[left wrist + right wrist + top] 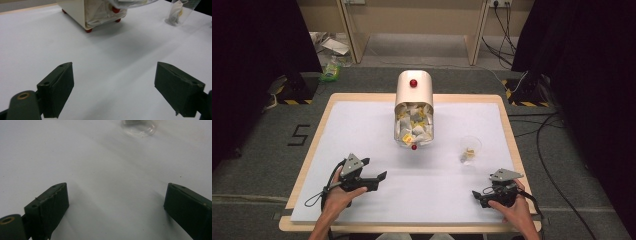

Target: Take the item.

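Nearest the person, the counter (362,210) presents a white sheet over a pale wooden frame, its front edge showing along the bottom of the high view. Both forearms enter from that edge.

The left hand (343,192) grips the left gripper (374,172) at the near left of the sheet, the tool angled forward and toward the centre, grey plate uppermost, cable looping down to the left. In the left gripper view its fingers (56,91) stand wide apart with bare white sheet between them, holding nothing.

The right hand (512,207) holds the right gripper (475,196) at the near right corner, pointing leftward and low to the sheet. In the right gripper view its fingers (50,207) are likewise spread wide and empty.

Farther on, right of centre, a clear plastic cup (470,148) stands upright with a small yellow-and-white item inside; its content cannot be identified.

At mid-counter toward the far edge sits a cream container (414,107) with red knobs and red feet, its open section packed with white and yellow sachets (414,127).

Beyond the counter: grey carpet, black curtains at both sides, cables (544,145) trailing on the right, a marking reading "5" (298,134) on the floor at left, and wooden furniture legs at the far wall.
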Demonstrator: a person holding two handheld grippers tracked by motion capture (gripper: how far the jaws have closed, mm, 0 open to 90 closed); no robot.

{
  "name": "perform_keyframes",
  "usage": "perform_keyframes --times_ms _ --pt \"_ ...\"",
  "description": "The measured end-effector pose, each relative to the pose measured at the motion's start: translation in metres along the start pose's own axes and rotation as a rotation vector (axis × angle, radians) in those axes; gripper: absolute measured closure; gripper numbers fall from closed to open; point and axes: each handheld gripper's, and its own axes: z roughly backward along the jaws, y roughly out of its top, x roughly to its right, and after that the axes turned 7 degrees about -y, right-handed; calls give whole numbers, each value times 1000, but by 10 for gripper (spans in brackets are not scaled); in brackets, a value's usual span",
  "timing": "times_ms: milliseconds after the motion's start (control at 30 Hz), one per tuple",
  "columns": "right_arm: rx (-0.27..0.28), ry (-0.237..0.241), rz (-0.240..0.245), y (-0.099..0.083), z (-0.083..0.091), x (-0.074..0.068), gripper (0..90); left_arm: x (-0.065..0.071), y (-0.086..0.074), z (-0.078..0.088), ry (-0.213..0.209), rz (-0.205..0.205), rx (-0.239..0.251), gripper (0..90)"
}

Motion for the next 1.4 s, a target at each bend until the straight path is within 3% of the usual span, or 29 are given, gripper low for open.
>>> perform_keyframes --times_ms 500,600,1000,1333,1400 --pt "0 0 0 0 0 0 64 -16 -25 13 49 34 -57 152" --pt "0 0 -1 0 0 0 64 -15 -30 18 50 58 -60 151" --pt "0 0 0 0 0 0 64 -16 -41 35 85 53 -97 152" --pt "0 0 0 0 0 0 64 -13 -52 40 100 63 -167 152" --pt "0 0 0 0 0 0 64 -13 -55 42 98 61 -150 154"
